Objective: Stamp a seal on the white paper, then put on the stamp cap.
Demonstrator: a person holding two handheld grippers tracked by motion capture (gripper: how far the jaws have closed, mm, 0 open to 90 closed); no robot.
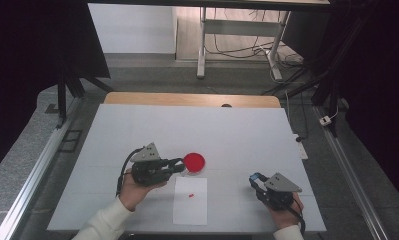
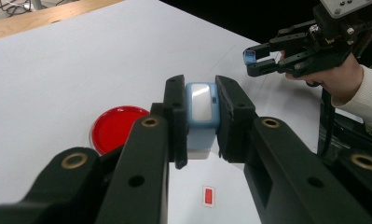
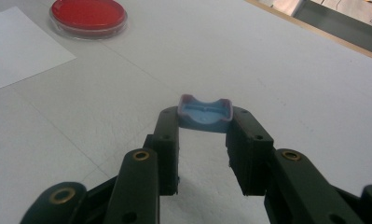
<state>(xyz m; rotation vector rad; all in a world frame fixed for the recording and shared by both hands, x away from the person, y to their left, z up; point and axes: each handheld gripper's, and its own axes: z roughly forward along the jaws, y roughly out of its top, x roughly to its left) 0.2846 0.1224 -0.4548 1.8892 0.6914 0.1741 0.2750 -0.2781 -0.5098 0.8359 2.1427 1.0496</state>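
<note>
Stamp (image 2: 201,119) in left tongs (image 2: 200,122), cap (image 3: 205,113) in right tongs (image 3: 203,122)

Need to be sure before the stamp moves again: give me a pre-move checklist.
1. Left gripper shut on the pale blue stamp body with a white base: ok.
2. Right gripper shut on the blue stamp cap: ok.
3. Round red ink pad in its clear dish uncovered: ok.
4. White paper sheet flat, with a small red mark: ok.
5. Ink on the stamp's face: cannot tell.
</note>
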